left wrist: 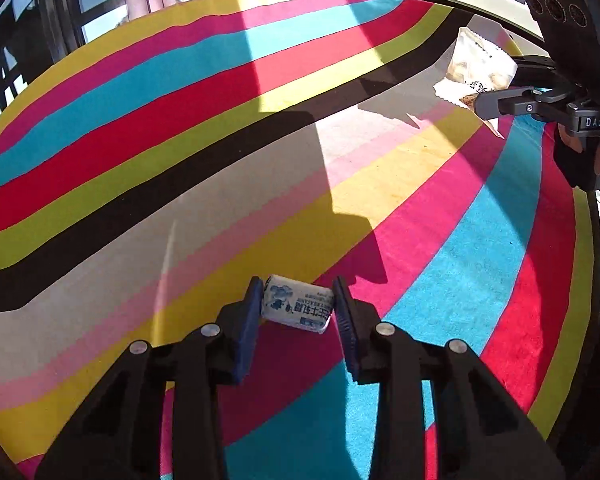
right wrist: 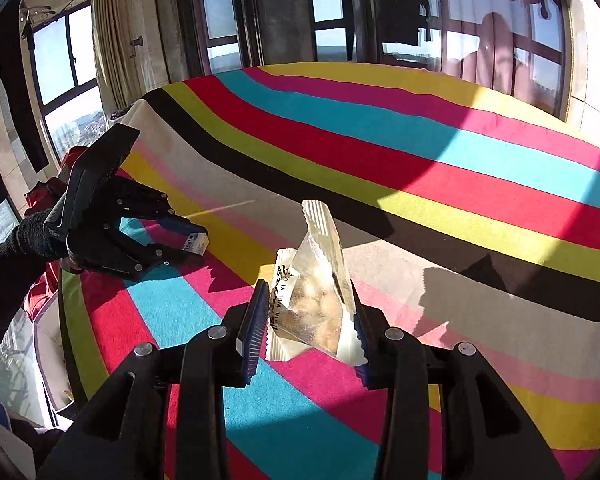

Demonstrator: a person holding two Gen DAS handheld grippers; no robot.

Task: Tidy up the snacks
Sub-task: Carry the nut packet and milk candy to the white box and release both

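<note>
A small white-and-blue wrapped candy [left wrist: 298, 307] is framed between the spread fingers of the left gripper [left wrist: 296, 304], lying on the striped cloth [left wrist: 180, 128] covering the bench; contact cannot be made out. A clear packet of pale snacks [right wrist: 320, 300] is clenched upright by the right gripper [right wrist: 310, 320], its printed label partly hidden.

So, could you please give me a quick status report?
Left gripper around the blue-white candy, right pad not touching. Right gripper shut on the clear snack bag, held above the striped cloth. Nothing in the way.
</note>
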